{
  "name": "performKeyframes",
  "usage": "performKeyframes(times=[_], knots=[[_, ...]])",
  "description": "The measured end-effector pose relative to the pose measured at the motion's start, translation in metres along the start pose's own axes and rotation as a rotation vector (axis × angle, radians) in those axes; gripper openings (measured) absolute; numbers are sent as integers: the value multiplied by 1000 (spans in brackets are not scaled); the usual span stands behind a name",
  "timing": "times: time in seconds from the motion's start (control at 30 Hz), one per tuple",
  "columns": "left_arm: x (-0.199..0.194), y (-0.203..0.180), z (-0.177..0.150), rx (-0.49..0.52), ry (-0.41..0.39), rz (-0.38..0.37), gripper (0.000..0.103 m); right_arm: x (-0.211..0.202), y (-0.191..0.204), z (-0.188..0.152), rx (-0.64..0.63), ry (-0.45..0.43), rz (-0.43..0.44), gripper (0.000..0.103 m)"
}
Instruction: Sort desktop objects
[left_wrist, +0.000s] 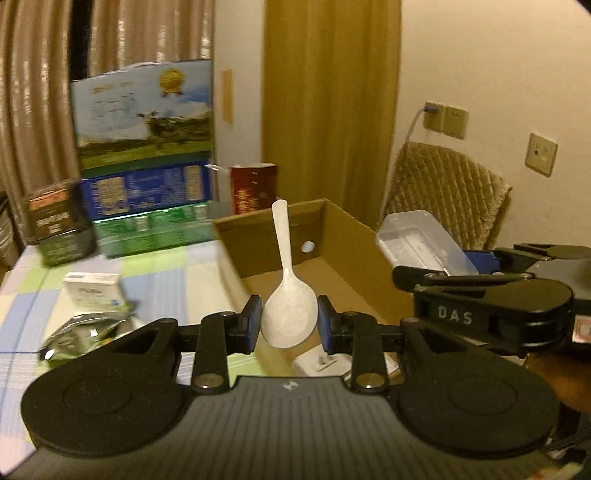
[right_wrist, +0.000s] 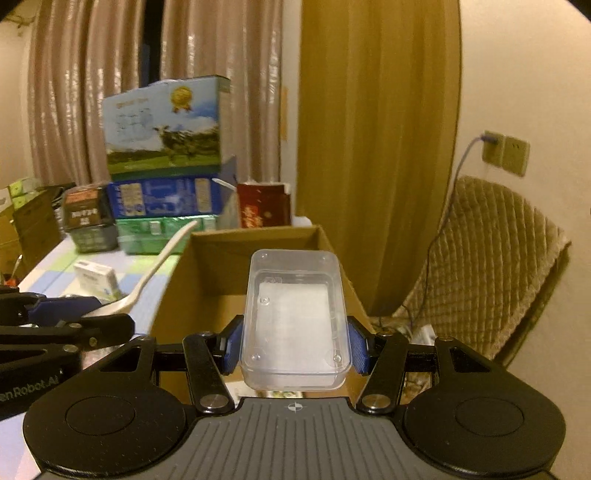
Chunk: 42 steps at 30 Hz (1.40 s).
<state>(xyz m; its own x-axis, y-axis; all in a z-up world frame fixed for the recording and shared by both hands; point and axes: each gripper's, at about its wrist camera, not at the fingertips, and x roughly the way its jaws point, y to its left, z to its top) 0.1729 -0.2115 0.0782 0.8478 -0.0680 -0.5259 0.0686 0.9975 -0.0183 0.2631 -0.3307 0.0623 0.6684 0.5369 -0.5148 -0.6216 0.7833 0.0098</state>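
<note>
Spoon (left_wrist: 289, 295) upright, handle pointing up, bowl pinched in the left gripper (left_wrist: 290, 323) above the cardboard box (left_wrist: 332, 236). Right gripper (right_wrist: 293, 345) clamps a clear plastic container (right_wrist: 293, 317), long axis pointing away; box floor mostly hidden.

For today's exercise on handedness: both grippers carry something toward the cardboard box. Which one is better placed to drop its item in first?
Probably the right gripper: its clear plastic container sits centred over the cardboard box, while the left gripper holds its white spoon nearer the box's left wall.
</note>
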Motion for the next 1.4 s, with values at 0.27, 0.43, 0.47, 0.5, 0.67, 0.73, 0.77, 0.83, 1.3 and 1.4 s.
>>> performKeyframes(times=[0.27,0.43,0.47,0.5,0.67,0.73,0.77,0.83,1.3,1.4], knots=[[41,-18,-8,32,65,-28,26,24,-18,-7,31,37,2,53],[62,-19,-13,32,107,-17,27,31,-20,-8,41,48,-1,53],[65,-18,-14,30,118,-19,27,32,-20,-8,40,50,-1,53],[68,-17,-15,30,124,-19,27,32,-20,-9,40,52,-1,53],[59,-8,-21,13,98,6,27,34,-19,-12,41,64,5,54],[51,-3,-24,8,88,18,27,34,-18,-12,41,66,11,54],[48,-1,-24,3,83,23,27,34,-17,-12,40,66,14,54],[42,4,-25,-10,77,33,27,34,-14,-10,40,64,19,54],[15,24,-29,-75,50,74,32,20,-8,-10,19,36,45,78],[11,25,-33,-80,53,82,32,8,-6,-14,8,38,35,79]])
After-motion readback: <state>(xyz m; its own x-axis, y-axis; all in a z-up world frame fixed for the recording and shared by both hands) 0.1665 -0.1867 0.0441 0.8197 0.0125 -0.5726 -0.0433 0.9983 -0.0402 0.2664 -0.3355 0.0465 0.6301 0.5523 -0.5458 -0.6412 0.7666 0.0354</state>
